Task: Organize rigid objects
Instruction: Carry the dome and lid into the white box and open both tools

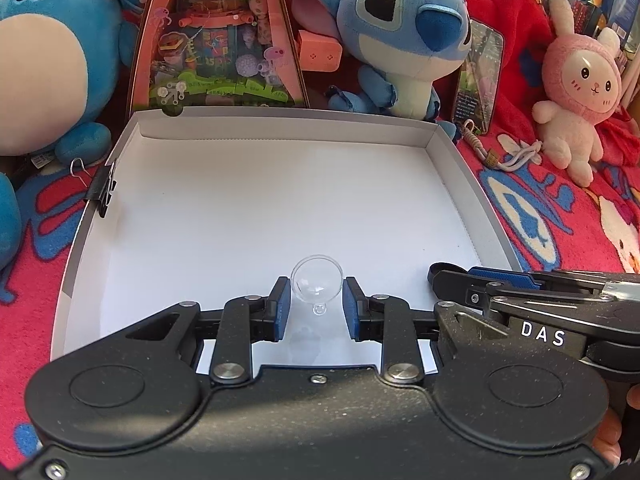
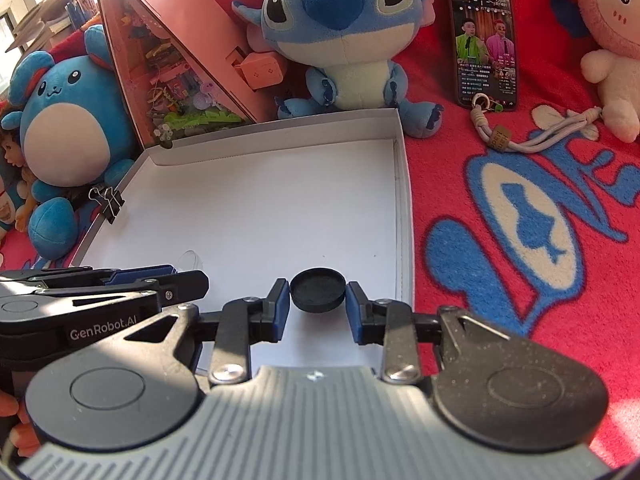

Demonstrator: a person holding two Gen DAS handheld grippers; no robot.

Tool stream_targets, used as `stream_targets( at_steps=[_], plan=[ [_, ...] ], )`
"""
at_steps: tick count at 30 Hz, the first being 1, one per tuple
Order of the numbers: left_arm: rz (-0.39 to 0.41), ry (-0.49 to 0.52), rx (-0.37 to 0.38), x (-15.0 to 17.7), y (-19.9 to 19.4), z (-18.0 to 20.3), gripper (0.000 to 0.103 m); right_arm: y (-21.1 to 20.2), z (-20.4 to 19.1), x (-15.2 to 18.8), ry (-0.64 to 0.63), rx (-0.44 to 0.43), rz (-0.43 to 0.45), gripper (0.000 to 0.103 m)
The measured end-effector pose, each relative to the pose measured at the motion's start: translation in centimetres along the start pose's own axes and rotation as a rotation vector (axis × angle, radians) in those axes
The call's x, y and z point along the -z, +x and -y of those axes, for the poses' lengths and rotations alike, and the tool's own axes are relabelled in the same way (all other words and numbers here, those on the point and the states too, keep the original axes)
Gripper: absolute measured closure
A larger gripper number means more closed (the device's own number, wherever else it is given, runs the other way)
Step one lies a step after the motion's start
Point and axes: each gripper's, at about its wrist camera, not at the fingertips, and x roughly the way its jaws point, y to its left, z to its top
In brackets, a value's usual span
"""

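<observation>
A clear glass globe (image 1: 317, 278) with a small stub at its base sits between the blue pads of my left gripper (image 1: 316, 283), which is shut on it just above the floor of a shallow white box (image 1: 280, 133). In the right wrist view, a round black cap (image 2: 317, 290) is pinched between the pads of my right gripper (image 2: 317, 285), low over the same box (image 2: 403, 200) near its right wall. Each gripper shows in the other's view: the right gripper (image 1: 440, 276) reaches in from the right, the left gripper (image 2: 192, 278) from the left.
A black binder clip (image 1: 103, 192) grips the box's left wall. Behind the box stand a pink toy package (image 1: 218, 40), a blue Stitch plush (image 1: 400, 40) and a round blue plush (image 1: 44, 60). A phone (image 2: 484, 40), a lanyard (image 2: 532, 140) and a pink bunny plush (image 1: 576, 96) lie on the red blanket.
</observation>
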Motion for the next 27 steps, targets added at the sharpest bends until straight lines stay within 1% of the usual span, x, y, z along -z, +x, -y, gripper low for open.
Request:
stream_targets(
  at_steps=[8,20,21,22,23,26,27],
  plan=[
    [-0.004,0.007,-0.008,0.1,0.2,0.0,0.076,0.4,0.0,0.2,-0.018,0.015,-0.011,0.065],
    [0.007,0.01,-0.013,0.2,0.1,0.1,0.076,0.4,-0.1,0.3,-0.044,0.022,-0.004,0.064],
    [0.009,0.013,-0.015,0.2,0.1,0.2,0.075,0.4,-0.1,0.3,-0.046,0.024,-0.003,0.06],
    [0.012,0.016,-0.016,0.3,0.0,0.2,0.074,0.3,-0.1,0.3,-0.046,0.024,-0.002,0.052],
    [0.015,0.018,-0.014,0.4,-0.2,0.2,0.071,0.3,-0.1,0.4,-0.045,0.022,-0.001,0.049],
    [0.026,0.022,-0.019,0.5,-0.7,0.2,0.064,-0.1,-0.1,0.5,-0.045,0.011,0.007,0.046],
    [0.03,0.021,-0.02,0.6,-0.9,0.2,0.062,-0.2,-0.1,0.5,-0.049,0.011,0.012,0.044]
  ],
)
